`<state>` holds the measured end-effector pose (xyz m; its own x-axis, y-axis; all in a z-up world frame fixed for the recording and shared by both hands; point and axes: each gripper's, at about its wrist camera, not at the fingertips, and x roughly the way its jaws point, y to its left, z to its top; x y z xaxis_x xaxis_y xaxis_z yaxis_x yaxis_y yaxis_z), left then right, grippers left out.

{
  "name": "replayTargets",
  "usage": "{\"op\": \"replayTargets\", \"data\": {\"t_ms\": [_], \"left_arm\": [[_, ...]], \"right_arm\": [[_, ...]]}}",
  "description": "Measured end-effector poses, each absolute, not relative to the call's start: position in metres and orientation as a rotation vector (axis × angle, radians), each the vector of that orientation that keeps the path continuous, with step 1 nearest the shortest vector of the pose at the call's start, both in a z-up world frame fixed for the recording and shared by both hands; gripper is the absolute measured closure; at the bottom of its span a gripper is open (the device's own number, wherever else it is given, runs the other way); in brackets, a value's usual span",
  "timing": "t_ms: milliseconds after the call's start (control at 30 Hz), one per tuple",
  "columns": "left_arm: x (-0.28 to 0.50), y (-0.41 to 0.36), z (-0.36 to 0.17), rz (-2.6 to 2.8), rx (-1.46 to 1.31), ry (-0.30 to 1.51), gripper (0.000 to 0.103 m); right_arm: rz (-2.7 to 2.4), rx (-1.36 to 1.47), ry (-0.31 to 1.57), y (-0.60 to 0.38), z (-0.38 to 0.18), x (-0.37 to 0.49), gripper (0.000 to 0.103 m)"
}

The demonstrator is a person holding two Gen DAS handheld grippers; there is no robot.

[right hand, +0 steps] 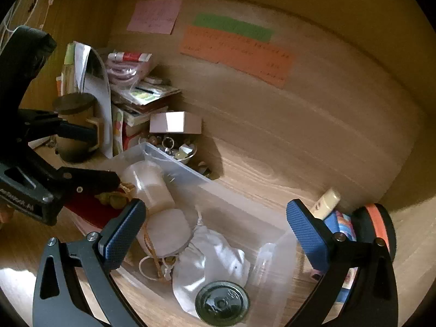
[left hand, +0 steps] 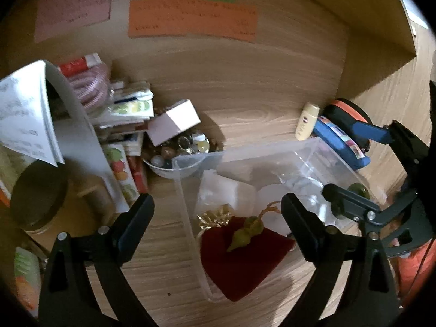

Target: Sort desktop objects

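Observation:
A clear plastic bin (left hand: 188,188) (right hand: 179,163) stands on the wooden desk. In it lie a dark red velvet pouch (left hand: 239,261) with a gold tassel, white pouches (right hand: 215,261), a white round pad (right hand: 169,231) and a dark round lid (right hand: 222,303). My left gripper (left hand: 218,215) is open and empty above the red pouch; it also shows at the left of the right wrist view (right hand: 90,158). My right gripper (right hand: 215,220) is open and empty above the bin's white pouches; it also shows at the right of the left wrist view (left hand: 357,163).
A small bowl of beads and trinkets (left hand: 179,152) with a white box (left hand: 174,122) on it sits behind the bin. Stacked packets, papers and a lidded jar (left hand: 38,199) crowd the left. A cream tube (left hand: 306,121), a blue item (left hand: 340,141) and an orange-black disc (right hand: 378,234) lie right. Coloured notes hang on the back wall (left hand: 272,62).

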<state>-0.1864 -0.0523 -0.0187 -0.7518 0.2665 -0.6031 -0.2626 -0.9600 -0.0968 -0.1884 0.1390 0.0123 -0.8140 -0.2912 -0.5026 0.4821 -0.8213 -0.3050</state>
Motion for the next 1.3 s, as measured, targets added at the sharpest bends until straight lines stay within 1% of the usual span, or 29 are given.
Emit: {"op": "replayTargets", "data": {"t_ms": [133, 333, 567, 767, 933, 1300], "left_arm": [[-0.176, -0.051, -0.006, 2.745, -0.888, 0.005, 0.007], [-0.149, -0.046, 0.010, 2.821, -0.811, 0.047, 0.003], [-0.117, -0.037, 0.022, 2.904, -0.732, 0.115, 0.001], [-0.093, -0.032, 0.024, 2.932, -0.713, 0.103, 0.001], [-0.072, -0.026, 0.023, 2.967, -0.672, 0.114, 0.001], [-0.053, -0.021, 0.012, 2.977, -0.675, 0.023, 0.001]], "right_arm": [[-2.602, 0.624, 0.555, 0.148, 0.020, -0.180, 0.000], [-2.611, 0.654, 0.442, 0.165, 0.029, -0.166, 0.000], [-2.632, 0.620, 0.350, 0.179, 0.039, -0.143, 0.000], [-2.653, 0.579, 0.283, 0.185, 0.043, -0.119, 0.000], [-2.651, 0.564, 0.190, 0.189, 0.044, -0.099, 0.000], [-2.664, 0.586, 0.159, 0.191, 0.035, -0.082, 0.000]]}}
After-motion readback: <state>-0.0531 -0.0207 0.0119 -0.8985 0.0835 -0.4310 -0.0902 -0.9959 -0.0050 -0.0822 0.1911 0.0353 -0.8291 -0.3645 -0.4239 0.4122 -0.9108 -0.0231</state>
